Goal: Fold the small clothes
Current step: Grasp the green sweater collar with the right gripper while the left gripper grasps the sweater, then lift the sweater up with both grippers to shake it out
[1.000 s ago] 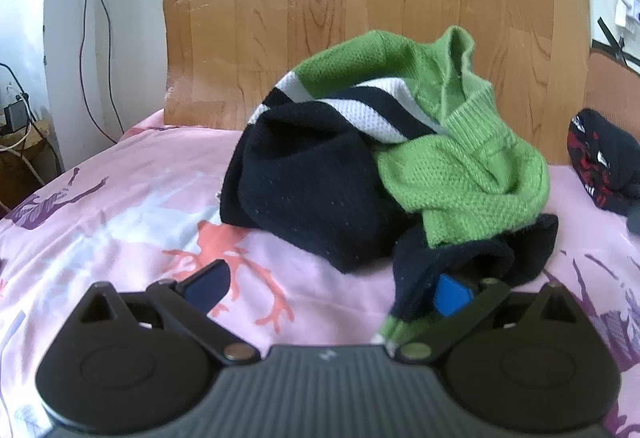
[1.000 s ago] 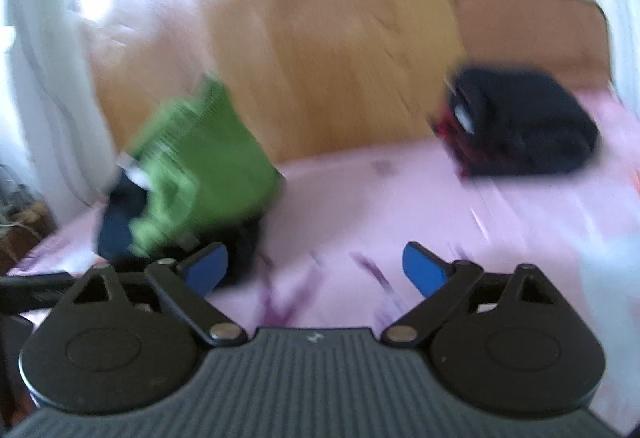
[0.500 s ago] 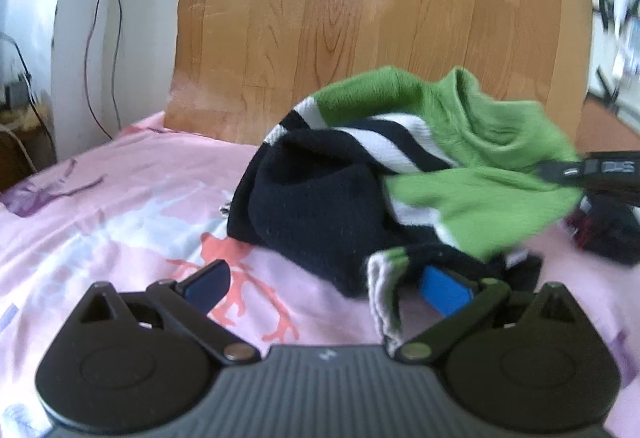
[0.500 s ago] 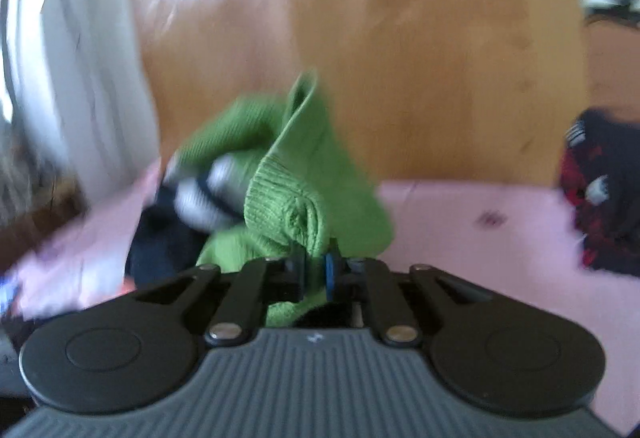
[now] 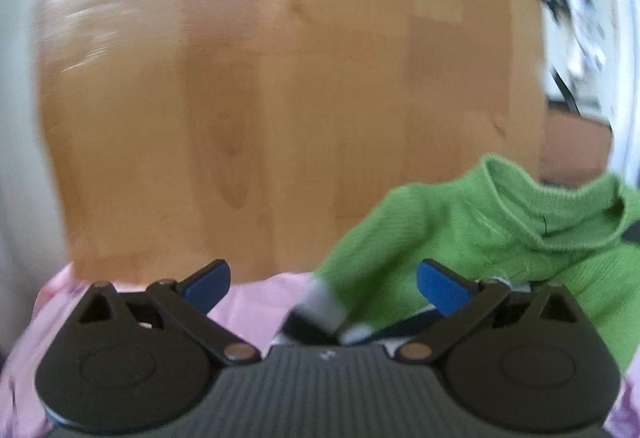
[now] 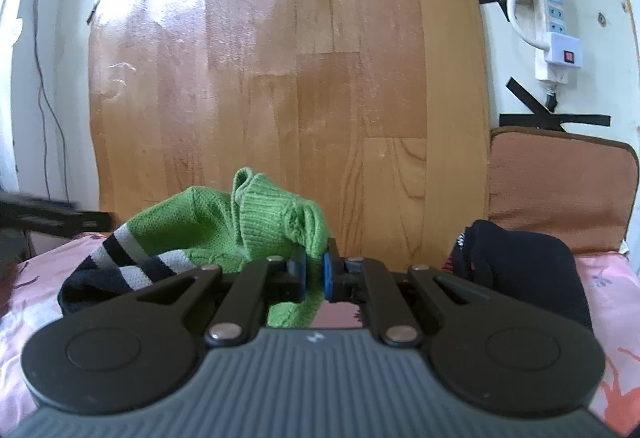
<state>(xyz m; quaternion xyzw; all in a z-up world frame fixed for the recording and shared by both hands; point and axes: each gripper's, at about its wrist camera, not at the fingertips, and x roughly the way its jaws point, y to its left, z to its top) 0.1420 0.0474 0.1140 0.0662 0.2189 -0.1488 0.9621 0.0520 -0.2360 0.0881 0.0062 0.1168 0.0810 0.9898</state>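
Right gripper [image 6: 315, 275] clamped on a fold of the green knit sweater [image 6: 256, 222], blue pads nearly meeting with ribbed fabric pinched between them. Grip taken at the ribbed edge, probably collar or hem; a firm border like that gives a clean line to lift and spread from. Sweater lifted off the pink bed sheet [image 6: 24, 278] at the pinched point, with the navy and white striped part [image 6: 120, 262] trailing down to the sheet on the left of the grip.

Left gripper [image 5: 322, 280] wide open, blue fingers [image 5: 440, 288] spread, holding nothing. Green knit just ahead and to the right of it, a grey-and-navy striped edge [image 5: 316, 312] low between the fingers but not pressed by either. View blurred, so exact contact hard to tell. Likely reaching for a second hold on the sweater, so the garment can be stretched between two points and laid flat for folding.

Beyond the sweater, a wooden board [image 6: 288, 78] leaning against the wall. To the right of the sweater, a dark garment with red markings [image 6: 516, 266] lying on the bed, well apart and untouched. Above that, a white power strip [image 6: 554, 22] taped to the wall.

Judged as early in the task: sweater bunched, not yet spread. Risk next: a one-sided hold lets the knit sag and twist.
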